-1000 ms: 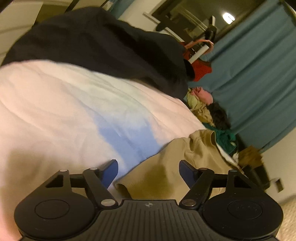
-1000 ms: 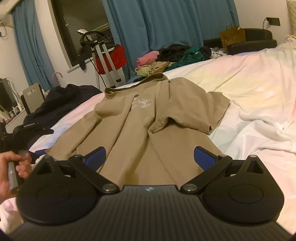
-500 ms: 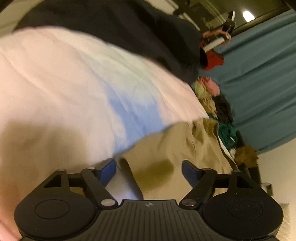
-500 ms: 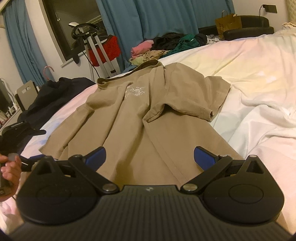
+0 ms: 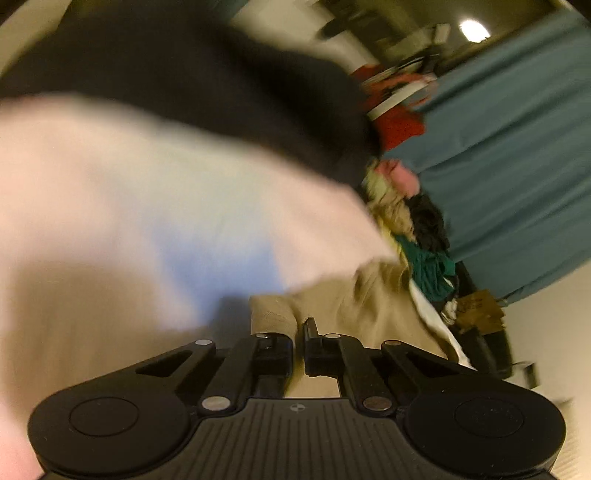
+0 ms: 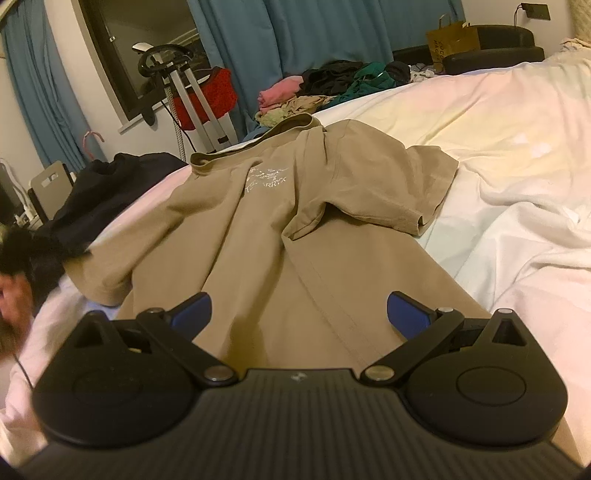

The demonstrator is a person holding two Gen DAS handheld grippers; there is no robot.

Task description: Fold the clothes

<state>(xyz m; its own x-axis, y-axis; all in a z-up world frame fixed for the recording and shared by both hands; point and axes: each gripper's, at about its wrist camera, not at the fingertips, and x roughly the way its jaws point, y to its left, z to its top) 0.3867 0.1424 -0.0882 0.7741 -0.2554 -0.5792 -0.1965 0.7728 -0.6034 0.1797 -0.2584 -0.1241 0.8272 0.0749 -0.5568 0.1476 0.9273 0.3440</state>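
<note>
A tan T-shirt [image 6: 280,229] with a white chest logo lies face up on the bed, collar at the far end, right sleeve folded over the body. My right gripper [image 6: 298,314] is open and empty, hovering over the shirt's lower part. In the blurred left wrist view my left gripper [image 5: 299,336] is shut on the edge of the tan T-shirt [image 5: 332,306] at its left sleeve. In the right wrist view the left gripper [image 6: 70,254] sits at that sleeve, lifted a little.
The bed has a pale pink and white cover [image 6: 517,177]. A dark garment [image 6: 110,184] lies at the far left. A pile of clothes [image 6: 325,85] sits beyond the bed's far end, before blue curtains [image 6: 332,29]. A stand with a red part [image 6: 207,92] is by the window.
My left gripper closed on the shirt's left sleeve edge and began pulling it; the sleeve is now bunched and raised. My right gripper moved slightly closer over the shirt and stayed open.
</note>
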